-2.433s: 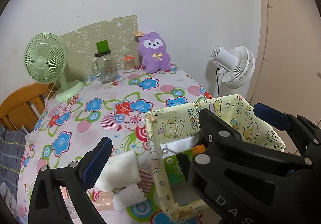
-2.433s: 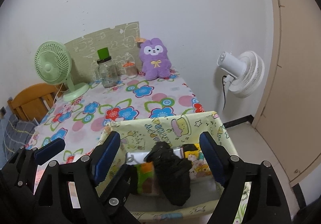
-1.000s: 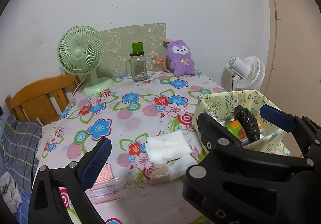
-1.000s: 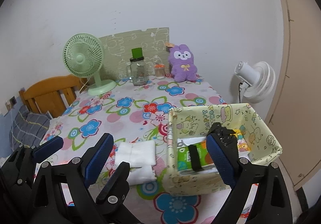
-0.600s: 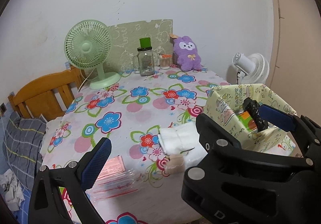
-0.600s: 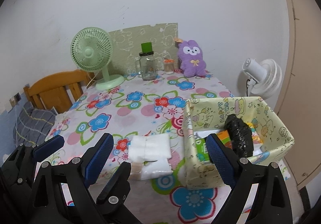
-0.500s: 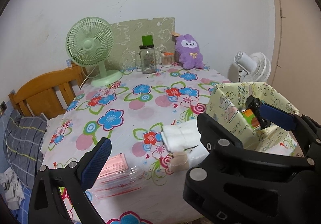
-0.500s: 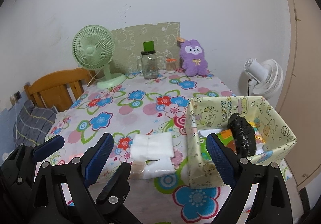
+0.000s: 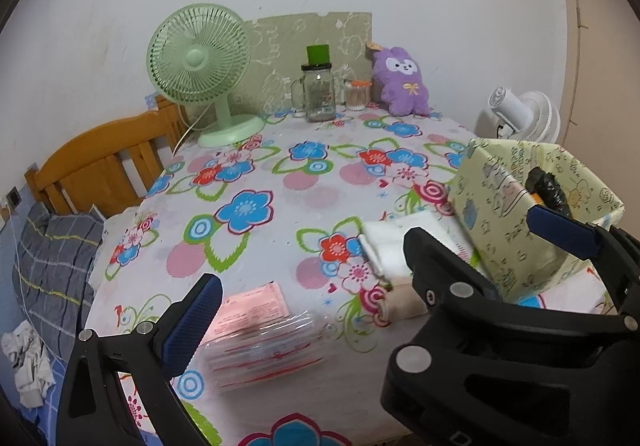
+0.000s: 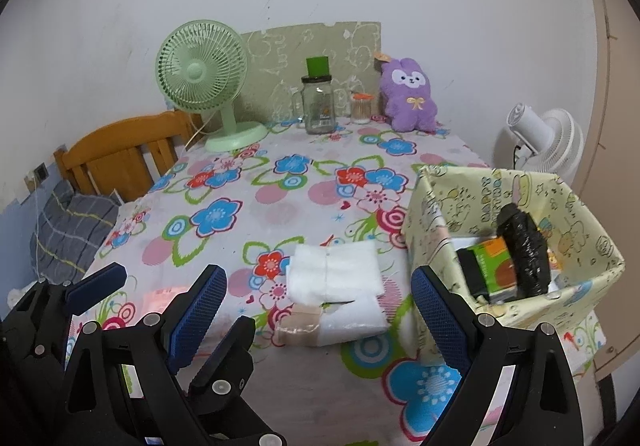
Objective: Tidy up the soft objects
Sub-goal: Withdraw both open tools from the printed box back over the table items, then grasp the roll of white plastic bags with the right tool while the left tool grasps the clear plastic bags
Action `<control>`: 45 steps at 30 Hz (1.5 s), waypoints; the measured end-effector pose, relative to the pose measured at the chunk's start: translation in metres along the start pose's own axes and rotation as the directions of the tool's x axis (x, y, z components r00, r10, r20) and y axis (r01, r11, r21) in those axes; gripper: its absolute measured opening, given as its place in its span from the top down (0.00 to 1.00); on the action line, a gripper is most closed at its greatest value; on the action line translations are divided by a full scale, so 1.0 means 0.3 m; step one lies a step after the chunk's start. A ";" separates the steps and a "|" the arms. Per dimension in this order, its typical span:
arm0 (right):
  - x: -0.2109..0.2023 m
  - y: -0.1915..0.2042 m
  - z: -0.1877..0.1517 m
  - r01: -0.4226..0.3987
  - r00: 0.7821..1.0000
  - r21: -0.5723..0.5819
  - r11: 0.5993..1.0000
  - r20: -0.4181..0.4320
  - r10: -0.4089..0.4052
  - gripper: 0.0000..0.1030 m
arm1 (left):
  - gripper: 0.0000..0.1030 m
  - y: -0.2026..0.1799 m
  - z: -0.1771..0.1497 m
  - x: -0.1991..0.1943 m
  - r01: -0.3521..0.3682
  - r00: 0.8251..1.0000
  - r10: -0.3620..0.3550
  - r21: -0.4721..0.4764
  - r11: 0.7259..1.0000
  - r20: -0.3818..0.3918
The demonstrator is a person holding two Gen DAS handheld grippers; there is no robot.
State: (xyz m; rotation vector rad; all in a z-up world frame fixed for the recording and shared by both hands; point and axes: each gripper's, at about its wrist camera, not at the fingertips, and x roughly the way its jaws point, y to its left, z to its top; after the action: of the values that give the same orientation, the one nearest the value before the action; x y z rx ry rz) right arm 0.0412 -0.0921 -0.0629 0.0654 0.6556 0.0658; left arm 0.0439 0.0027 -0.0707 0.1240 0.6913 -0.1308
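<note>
A yellow cartoon-print fabric box (image 10: 560,298) stands at the table's near right; it holds a black soft bundle (image 10: 524,250) and a green-orange pack (image 10: 494,266). White soft packs (image 10: 336,278) with a beige roll (image 10: 298,328) lie left of it. A pink plastic-wrapped pack (image 9: 264,342) lies at the near left edge. A purple plush rabbit (image 10: 408,96) sits at the far wall. My left gripper (image 9: 372,270) and right gripper (image 10: 320,310) are both open and empty, above the near table edge.
A green desk fan (image 10: 208,82), a glass jar with green lid (image 10: 319,102) and a small orange-lidded jar (image 10: 360,108) stand at the back. A white fan (image 10: 544,142) is right of the table. A wooden headboard (image 10: 116,158) and grey bedding (image 10: 68,230) are left.
Both grippers have pulled back and away from the fabric box, leaving the black bundle inside it. The view now takes in the whole table and the pink pack.
</note>
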 end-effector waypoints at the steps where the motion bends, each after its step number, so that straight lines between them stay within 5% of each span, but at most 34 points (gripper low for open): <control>1: 0.004 0.004 -0.002 0.001 1.000 -0.004 1.000 -0.001 -0.001 0.07 | 0.00 0.006 -0.005 0.004 -0.001 1.000 0.001 -0.003 1.000 -0.005; 28: 0.205 0.062 -0.098 0.003 0.987 -0.036 0.999 -0.162 -0.009 0.12 | 0.00 0.085 -0.116 0.193 -0.024 0.985 0.010 -0.076 0.997 -0.171; 36: 0.269 0.052 -0.115 0.015 0.972 -0.023 1.000 -0.234 -0.020 0.32 | 0.00 0.083 -0.121 0.235 -0.054 0.979 0.042 -0.052 0.997 -0.200; 38: 0.276 0.055 -0.117 0.021 0.969 -0.042 0.999 -0.244 -0.030 0.50 | 0.00 0.079 -0.125 0.245 -0.053 0.977 0.042 -0.048 0.997 -0.209; 45: 0.289 0.057 -0.124 -0.014 0.963 -0.022 1.000 -0.270 0.008 0.73 | 0.00 0.081 -0.128 0.244 -0.049 0.978 0.036 -0.054 0.997 -0.206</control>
State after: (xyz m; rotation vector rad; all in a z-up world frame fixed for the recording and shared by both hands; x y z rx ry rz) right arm 0.0862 -0.0665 -0.1436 0.0374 0.9275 0.0942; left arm 0.0797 0.0269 -0.1454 0.0963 0.8966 -0.0568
